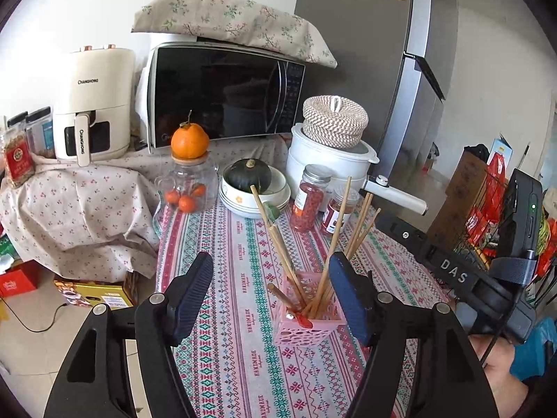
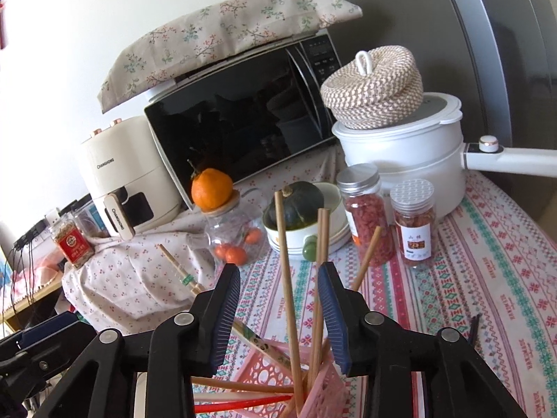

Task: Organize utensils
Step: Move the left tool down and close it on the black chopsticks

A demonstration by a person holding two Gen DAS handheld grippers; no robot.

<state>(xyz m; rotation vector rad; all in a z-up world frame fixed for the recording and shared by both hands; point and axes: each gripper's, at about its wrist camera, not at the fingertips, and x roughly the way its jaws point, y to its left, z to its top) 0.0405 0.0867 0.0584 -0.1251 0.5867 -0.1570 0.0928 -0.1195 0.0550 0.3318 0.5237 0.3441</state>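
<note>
Standing near the front of a woven-pattern tablecloth [image 1: 243,313] printed repeatedly with "HANDMADE", a pink perforated plastic holder [image 1: 306,320] contains a splayed bundle of round wooden chopsticks [image 1: 327,261] and one red utensil [image 1: 301,320] whose kind cannot be told. The left gripper [image 1: 271,299], its ribbed blue pads spread wide, is released and frames the holder without touching it. The right gripper [image 2: 280,317], likewise released, stands directly over the holder with several chopsticks rising between its parted pads; contact cannot be told. Farther back, a cream air fryer [image 1: 94,104] reads "CHANGHONG" on body and handle, left of a glossy black microwave [image 1: 222,94] under a floral cloth. A white pot [image 1: 327,160] carries a coiled rope basket [image 1: 334,122]. Only the left view shows the right tool's body, lettered "DAS" [image 1: 452,270]; only the right view shows a printed chopstick [image 2: 181,271] leaning far left and the label on the small metal-capped jar [image 2: 414,223].
</note>
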